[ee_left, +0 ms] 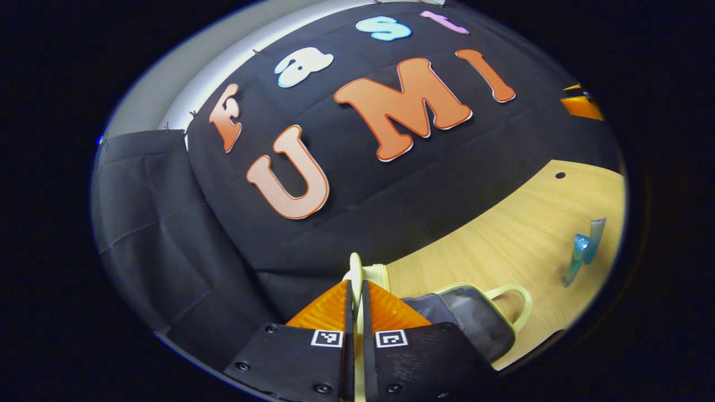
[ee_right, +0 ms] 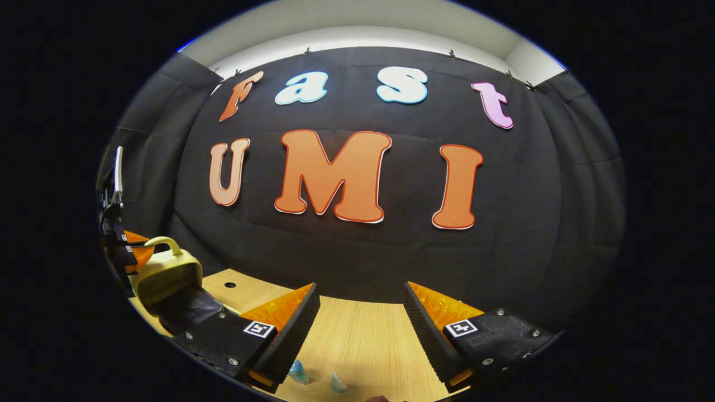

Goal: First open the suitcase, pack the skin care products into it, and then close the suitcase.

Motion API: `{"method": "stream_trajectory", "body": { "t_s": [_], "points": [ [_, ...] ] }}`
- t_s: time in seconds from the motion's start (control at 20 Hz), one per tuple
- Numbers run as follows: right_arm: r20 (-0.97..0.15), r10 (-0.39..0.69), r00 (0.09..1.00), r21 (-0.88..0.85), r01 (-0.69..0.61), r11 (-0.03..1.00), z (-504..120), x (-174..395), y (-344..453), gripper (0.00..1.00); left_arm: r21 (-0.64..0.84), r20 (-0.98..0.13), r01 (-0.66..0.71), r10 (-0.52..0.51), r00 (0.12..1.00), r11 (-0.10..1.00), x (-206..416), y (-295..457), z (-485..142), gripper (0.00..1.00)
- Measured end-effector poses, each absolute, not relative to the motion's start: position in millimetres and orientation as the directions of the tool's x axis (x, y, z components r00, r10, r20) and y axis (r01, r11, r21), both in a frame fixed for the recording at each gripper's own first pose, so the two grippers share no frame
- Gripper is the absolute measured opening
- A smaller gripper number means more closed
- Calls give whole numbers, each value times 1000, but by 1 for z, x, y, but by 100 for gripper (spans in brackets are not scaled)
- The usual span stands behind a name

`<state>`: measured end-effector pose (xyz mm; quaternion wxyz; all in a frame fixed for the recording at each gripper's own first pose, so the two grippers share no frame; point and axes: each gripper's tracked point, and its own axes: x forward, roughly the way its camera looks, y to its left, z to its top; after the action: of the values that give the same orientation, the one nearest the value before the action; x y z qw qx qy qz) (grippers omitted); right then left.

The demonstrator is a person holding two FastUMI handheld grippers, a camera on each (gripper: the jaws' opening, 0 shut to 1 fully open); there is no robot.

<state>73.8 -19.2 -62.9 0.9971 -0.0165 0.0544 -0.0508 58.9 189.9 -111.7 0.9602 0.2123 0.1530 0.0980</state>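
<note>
In the left gripper view my left gripper (ee_left: 356, 290) is shut on the thin cream rim (ee_left: 356, 267) of the suitcase lid, which stands up between its fingers. Below it to the right lie the suitcase's grey lining (ee_left: 472, 315) and a cream handle (ee_left: 516, 304). Two blue skin care tubes (ee_left: 578, 259) stand on the wooden table to the right. In the right gripper view my right gripper (ee_right: 360, 290) is open over the table with nothing between its fingers. The pale yellow suitcase (ee_right: 167, 276) is at the far left, lid raised, with the left gripper (ee_right: 125, 251) on it. Two tube tops (ee_right: 298, 371) show at the bottom edge.
The light wooden table (ee_left: 530, 223) has a small dark hole (ee_left: 560, 175) near its back. The black cloth wall stands close behind the table. An orange object (ee_left: 581, 106) sits at the far right edge of the left gripper view.
</note>
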Motion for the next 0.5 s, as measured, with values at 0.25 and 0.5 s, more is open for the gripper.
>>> {"method": "stream_trajectory", "body": {
  "t_s": [0.25, 0.5],
  "points": [
    [-118, -107, 987, -32, 104, 994, -65, 79, 0, 95, 447, -225, -158, 281, 933, 881, 60, 238, -110, 7],
    [-134, -123, 983, -40, 119, 992, -68, 82, 14, 95, 445, -213, -198, 318, 924, 873, 59, 282, -115, 7]
  ]
}}
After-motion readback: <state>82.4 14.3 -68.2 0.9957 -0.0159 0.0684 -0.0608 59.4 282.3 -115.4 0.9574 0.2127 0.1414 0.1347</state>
